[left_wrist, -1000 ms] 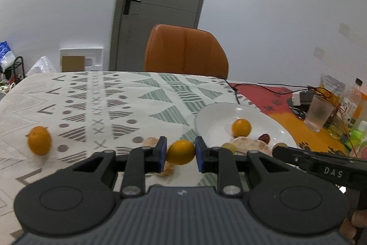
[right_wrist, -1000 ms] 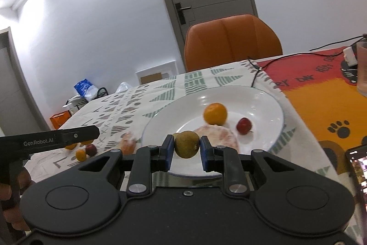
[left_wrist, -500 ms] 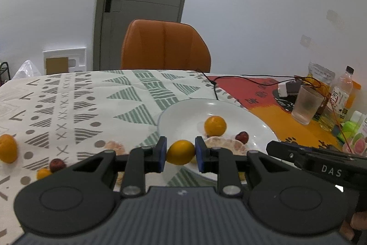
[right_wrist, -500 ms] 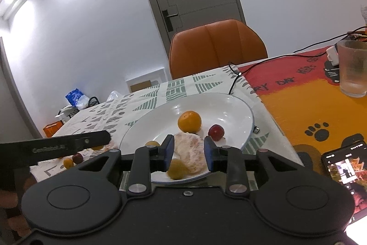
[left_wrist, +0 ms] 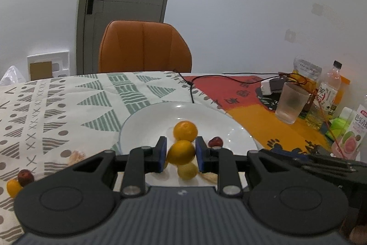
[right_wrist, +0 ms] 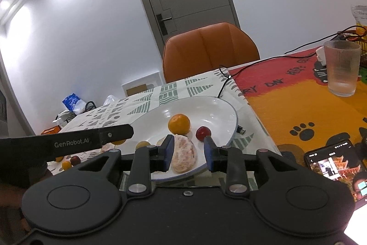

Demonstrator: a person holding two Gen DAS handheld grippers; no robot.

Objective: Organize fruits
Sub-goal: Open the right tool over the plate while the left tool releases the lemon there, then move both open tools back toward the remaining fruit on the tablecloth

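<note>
My left gripper [left_wrist: 180,154] is shut on a small orange fruit [left_wrist: 181,152] and holds it over the near edge of the white plate [left_wrist: 149,123]. The plate holds an orange [left_wrist: 185,130], a red fruit [left_wrist: 215,142] and a yellow-green fruit [left_wrist: 187,171]. My right gripper [right_wrist: 188,154] is open and empty, above the near rim of the plate [right_wrist: 220,111], with a peeled citrus [right_wrist: 184,153] showing between its fingers. An orange [right_wrist: 179,123], a red fruit [right_wrist: 203,133] and a yellow-green fruit [right_wrist: 142,145] lie on the plate.
A red fruit [left_wrist: 25,177] and a small orange fruit [left_wrist: 12,187] lie on the patterned cloth at left. A glass [left_wrist: 291,105], bottles [left_wrist: 330,86], a cable [left_wrist: 190,86] and a phone [right_wrist: 332,160] lie to the right. An orange chair [left_wrist: 144,47] stands behind the table.
My left gripper carried the orange fruit rightward over the plate. My right gripper opened and let the yellow-green fruit drop onto the plate.
</note>
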